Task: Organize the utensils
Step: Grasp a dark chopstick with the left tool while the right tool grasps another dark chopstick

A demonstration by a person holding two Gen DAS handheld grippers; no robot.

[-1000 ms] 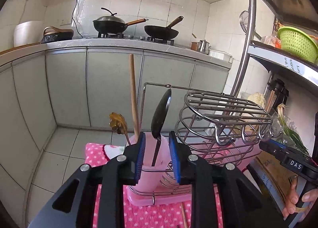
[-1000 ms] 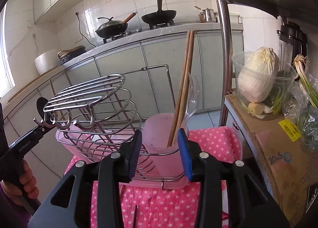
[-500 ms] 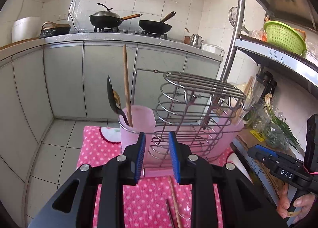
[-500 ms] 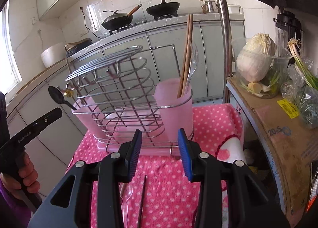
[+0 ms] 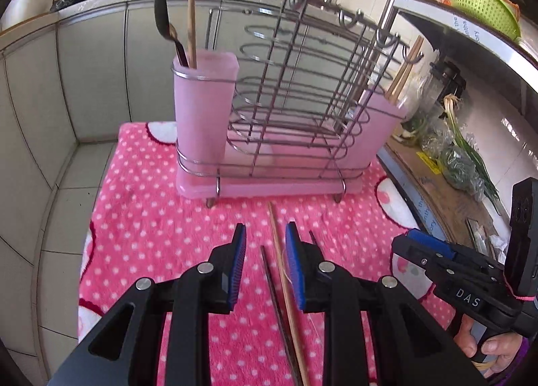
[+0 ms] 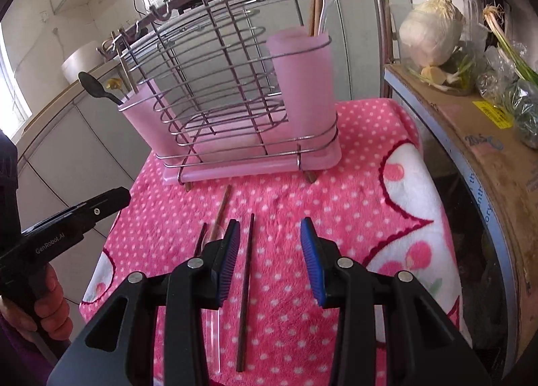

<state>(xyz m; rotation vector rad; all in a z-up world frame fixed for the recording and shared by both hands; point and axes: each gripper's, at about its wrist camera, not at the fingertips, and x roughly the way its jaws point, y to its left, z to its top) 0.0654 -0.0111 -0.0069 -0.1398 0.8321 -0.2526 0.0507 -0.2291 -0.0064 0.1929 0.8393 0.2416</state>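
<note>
Left gripper and right gripper: jaws parted, nothing held. Loose chopsticks lie mid-blanket, near rack at blanket's far edge.

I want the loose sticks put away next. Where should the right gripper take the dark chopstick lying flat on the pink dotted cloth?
Probably from straight above, at mid-length. The dark chopstick lies flat on the pink dotted cloth, pointing toward the wire utensil rack, so the open right gripper should straddle its thin shaft crosswise. A clear utensil lies close on its left; keep that finger clear.
</note>
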